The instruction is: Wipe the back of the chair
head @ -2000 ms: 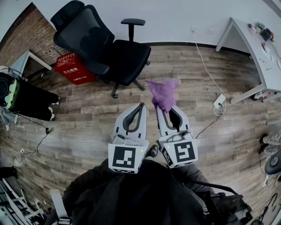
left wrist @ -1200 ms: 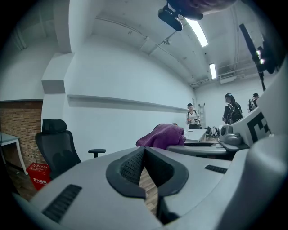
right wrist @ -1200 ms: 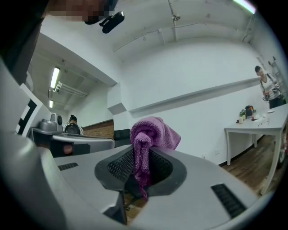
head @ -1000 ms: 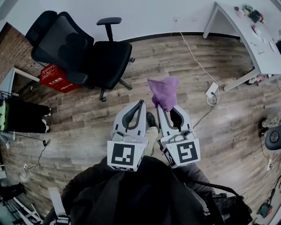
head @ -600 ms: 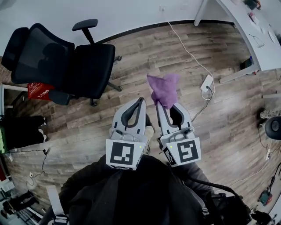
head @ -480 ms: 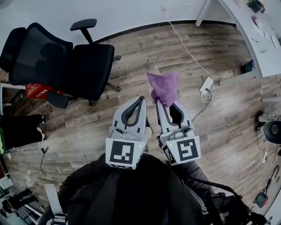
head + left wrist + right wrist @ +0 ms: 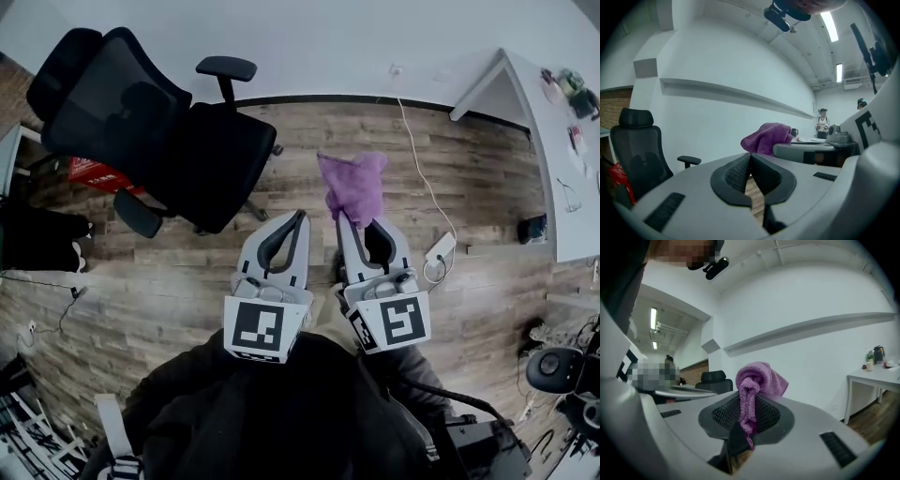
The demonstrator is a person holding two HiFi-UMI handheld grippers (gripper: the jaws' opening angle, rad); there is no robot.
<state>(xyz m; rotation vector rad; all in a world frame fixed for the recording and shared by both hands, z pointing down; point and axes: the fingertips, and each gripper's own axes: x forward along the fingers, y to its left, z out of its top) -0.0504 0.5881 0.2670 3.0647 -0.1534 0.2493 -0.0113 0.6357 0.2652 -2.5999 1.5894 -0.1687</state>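
Head view: person's dark jacket blocks the whole 6 o'clock area, so the hands on both tools are hidden. Chair (image 7: 150,117) sits at 10 o'clock, well apart from both grippers; its wheeled base is mostly covered by the seat, and a red crate (image 7: 92,174) behind it is half hidden by the backrest. Chair is a black office type: mesh back with a darker lumbar shape showing through, separate headrest on top, one armrest standing up at 12 o'clock, the other low at 8 o'clock. Can't tell from here which face of the back points at the camera. Right gripper (image 7: 342,221) is clenched on a purple cloth (image 7: 354,186), which bunches out of the tips toward 12 o'clock over the wood floor (image 7: 187,281). Left gripper (image 7: 301,217) is closed with nothing in it; its own view shows the ribbed pads meeting and only a sliver of floor below them. Left gripper view also shows the chair upright at 9 o'clock against the white wall, cut off at the frame edge, plus small figures far off at 3 o'clock. Right gripper view shows just the chair's headrest at 9 o'clock, and the white desk (image 7: 562,178) at 3 o'clock.
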